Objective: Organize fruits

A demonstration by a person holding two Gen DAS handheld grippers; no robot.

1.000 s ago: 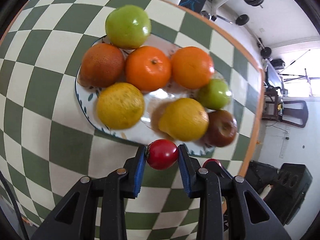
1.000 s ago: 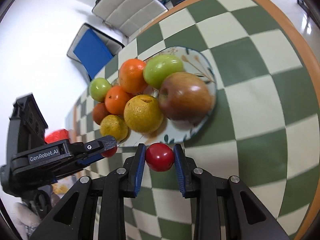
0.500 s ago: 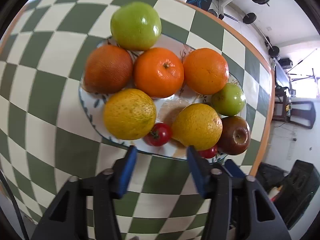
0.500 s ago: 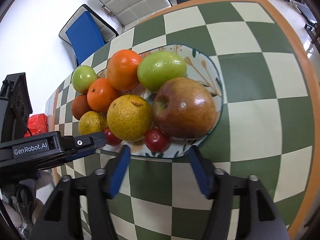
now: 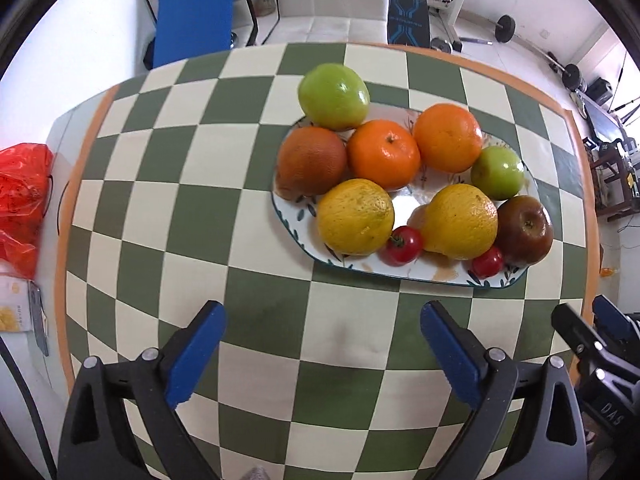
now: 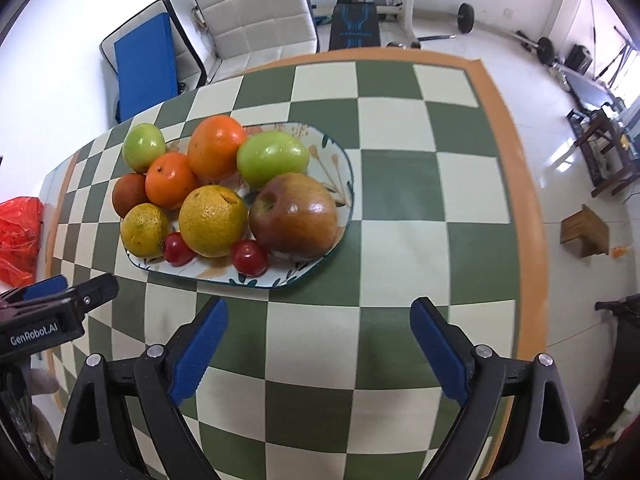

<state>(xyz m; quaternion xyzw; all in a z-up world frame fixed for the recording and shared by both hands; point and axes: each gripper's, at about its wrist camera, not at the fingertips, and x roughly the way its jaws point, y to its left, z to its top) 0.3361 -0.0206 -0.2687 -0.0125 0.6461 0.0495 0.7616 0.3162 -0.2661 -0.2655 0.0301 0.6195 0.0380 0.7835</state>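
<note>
A patterned oval plate (image 5: pixel 404 274) (image 6: pixel 340 160) on the checked table holds several fruits: green apples, oranges, yellow citrus and a red-brown apple (image 6: pixel 298 216). Two small red tomatoes lie at its near rim, one (image 5: pixel 401 245) (image 6: pixel 177 249) between the yellow citrus, the other (image 5: pixel 487 262) (image 6: pixel 250 257) beside the red-brown apple. My left gripper (image 5: pixel 323 322) is open and empty, short of the plate. My right gripper (image 6: pixel 319 318) is open and empty, also short of the plate.
The green-and-cream checked table (image 5: pixel 168 200) has an orange border. A red plastic bag (image 5: pixel 22 200) lies off its left edge. A white sofa (image 6: pixel 248 12), a blue cushion (image 6: pixel 146 68) and gym gear stand behind. A wooden box (image 6: pixel 584 232) sits on the floor at right.
Both grippers held a tomato at the plate's near rim, opened and left the tomatoes on the plate, then drew back and up from it.
</note>
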